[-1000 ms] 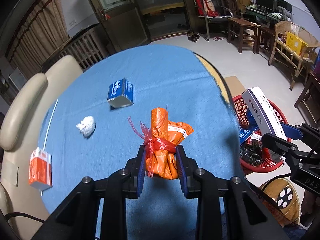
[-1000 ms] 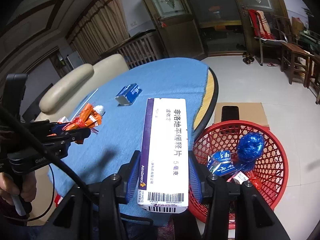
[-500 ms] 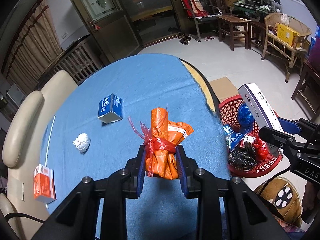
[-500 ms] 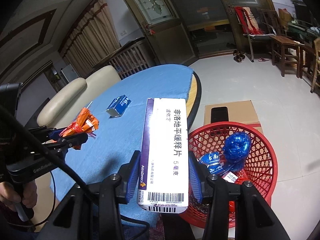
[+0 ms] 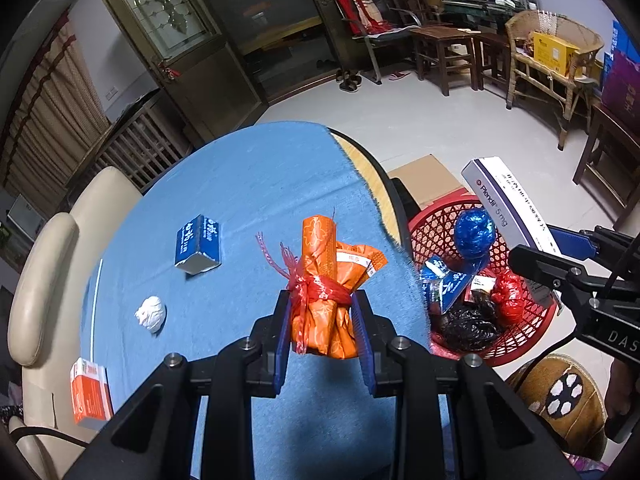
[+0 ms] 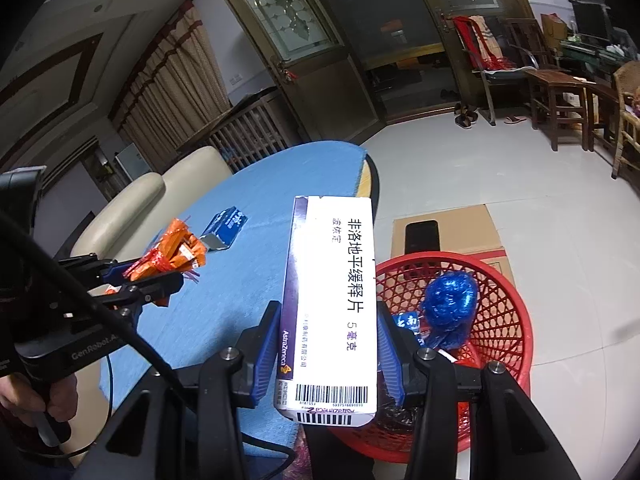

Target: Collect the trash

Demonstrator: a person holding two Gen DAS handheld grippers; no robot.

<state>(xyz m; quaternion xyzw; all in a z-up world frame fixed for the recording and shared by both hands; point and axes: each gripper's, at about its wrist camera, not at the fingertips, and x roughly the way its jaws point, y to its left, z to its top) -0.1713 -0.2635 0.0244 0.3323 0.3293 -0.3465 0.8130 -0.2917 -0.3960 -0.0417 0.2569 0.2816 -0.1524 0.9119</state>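
Observation:
My left gripper (image 5: 322,320) is shut on an orange wrapper bundle (image 5: 326,280) tied with red netting, held above the blue table (image 5: 248,200). It also shows in the right wrist view (image 6: 172,252). My right gripper (image 6: 328,344) is shut on a long white and purple medicine box (image 6: 332,304), held beside the table edge above the red basket (image 6: 504,280). The box also shows in the left wrist view (image 5: 508,204) over the basket (image 5: 432,224). A blue box (image 5: 198,244), a white paper ball (image 5: 151,313) and an orange box (image 5: 90,394) lie on the table.
The red basket stands on the floor right of the table and holds a blue foil ball (image 5: 474,232), a blue packet, black and red bags. A flat cardboard sheet (image 6: 448,232) with a phone lies behind it. A cream sofa (image 5: 44,276) borders the table's left side.
Both grippers have risen and moved back from the table, each still holding its item. The basket has come further into view under the medicine box.

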